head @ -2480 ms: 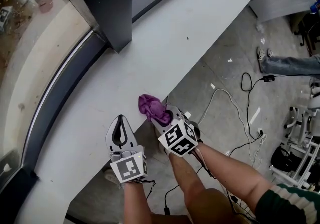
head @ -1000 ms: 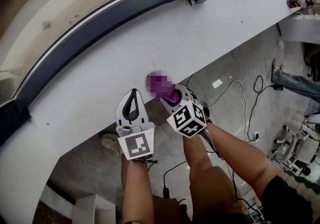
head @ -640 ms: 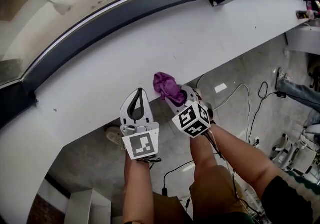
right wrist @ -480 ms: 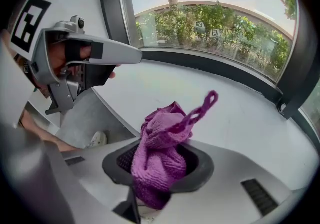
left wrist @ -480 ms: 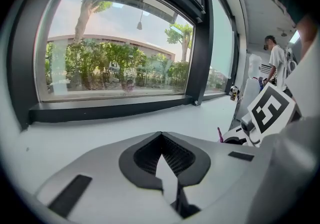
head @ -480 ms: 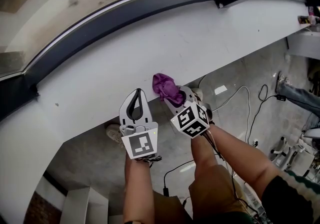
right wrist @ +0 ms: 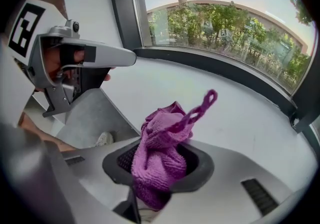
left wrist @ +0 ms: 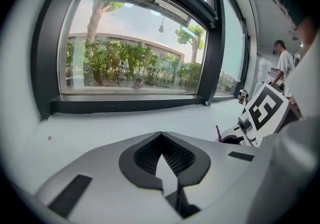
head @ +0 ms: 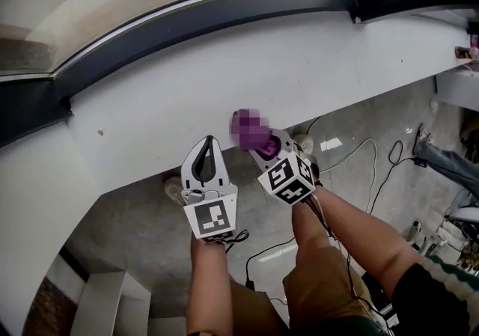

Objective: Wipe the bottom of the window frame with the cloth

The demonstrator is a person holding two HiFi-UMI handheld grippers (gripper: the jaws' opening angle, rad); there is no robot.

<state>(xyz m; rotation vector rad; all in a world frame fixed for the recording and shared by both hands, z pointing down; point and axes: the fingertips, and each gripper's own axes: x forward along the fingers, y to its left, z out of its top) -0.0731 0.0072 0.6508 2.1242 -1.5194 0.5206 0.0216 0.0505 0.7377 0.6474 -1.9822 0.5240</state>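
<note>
purple cloth (right wrist: 160,160) clenched in right gripper (head: 259,149) fingers at white sill (head: 187,87) edge; left gripper (head: 206,151) alongside, fingers closed, empty.

Left claw (head: 208,140) and right claw (head: 258,144) are side by side at the near edge of the sill (head: 150,102). The cloth (head: 247,128) is in the right claw. The window frame (head: 202,20) runs behind the sill, and the floor (head: 135,237) is below.
</note>
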